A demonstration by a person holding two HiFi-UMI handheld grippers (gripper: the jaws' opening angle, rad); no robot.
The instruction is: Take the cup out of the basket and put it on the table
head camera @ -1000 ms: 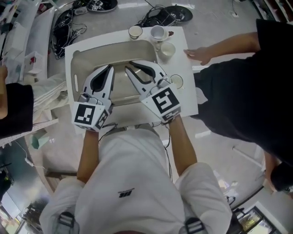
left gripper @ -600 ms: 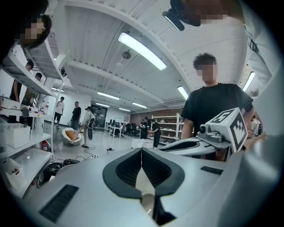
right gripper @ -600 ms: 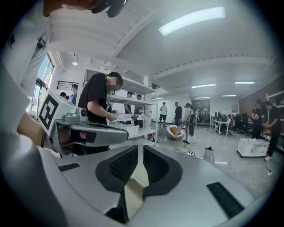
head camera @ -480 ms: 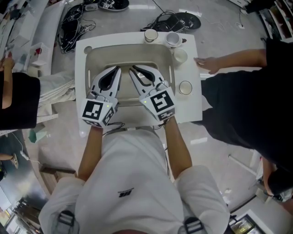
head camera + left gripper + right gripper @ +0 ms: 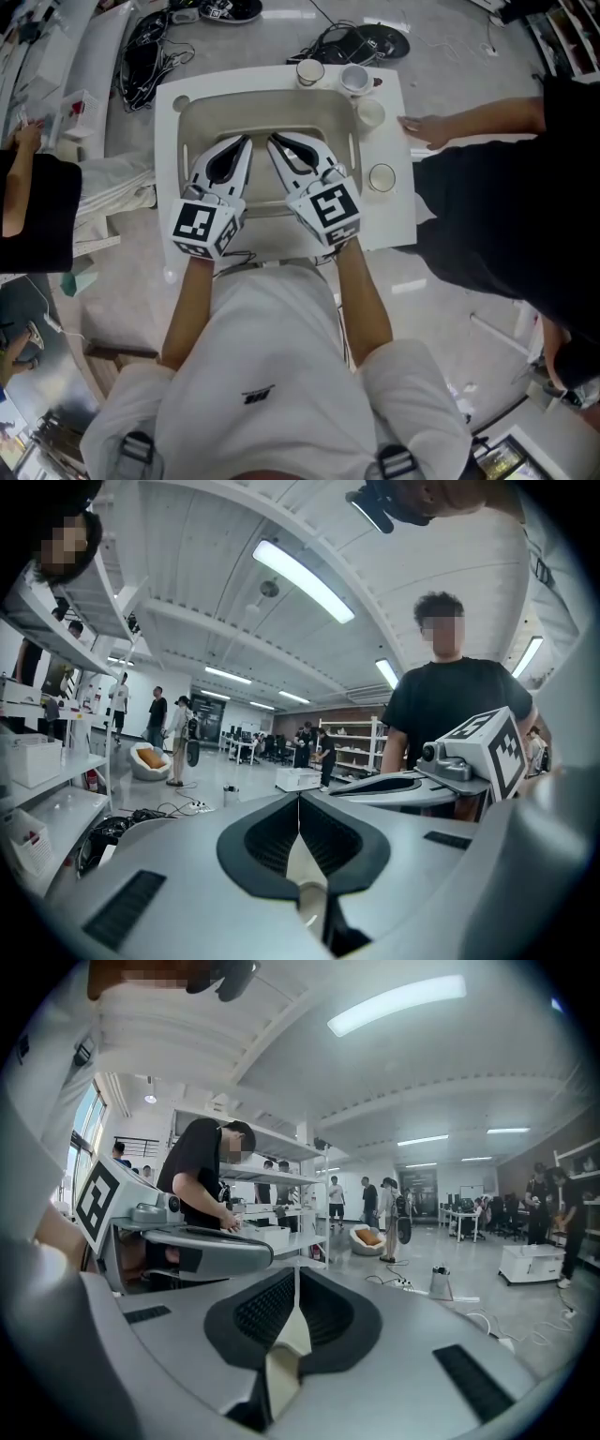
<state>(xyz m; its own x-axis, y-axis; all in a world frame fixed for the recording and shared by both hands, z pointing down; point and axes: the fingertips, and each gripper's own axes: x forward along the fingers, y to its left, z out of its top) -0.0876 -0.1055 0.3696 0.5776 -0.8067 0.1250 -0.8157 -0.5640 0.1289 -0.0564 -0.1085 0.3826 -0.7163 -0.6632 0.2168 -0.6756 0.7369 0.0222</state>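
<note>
Several pale cups stand on the white table: two at the far edge and two along the right side. The beige basket sits in the table's middle, and I see no cup inside it. Both grippers hover over the basket, side by side and pointing away from me. The left gripper is shut on nothing. The right gripper has its jaws closing the last bit, pads meeting, with nothing between them. The gripper views show only the room.
Another person in black stands at the right with a hand resting on the table's right edge near the cups. Cables and dark gear lie on the floor beyond the table. A further person's arm is at the left.
The right gripper's jaws have come together from a small gap. Both grippers stay over the basket, and the head view has shifted a little so the table sits further right.
</note>
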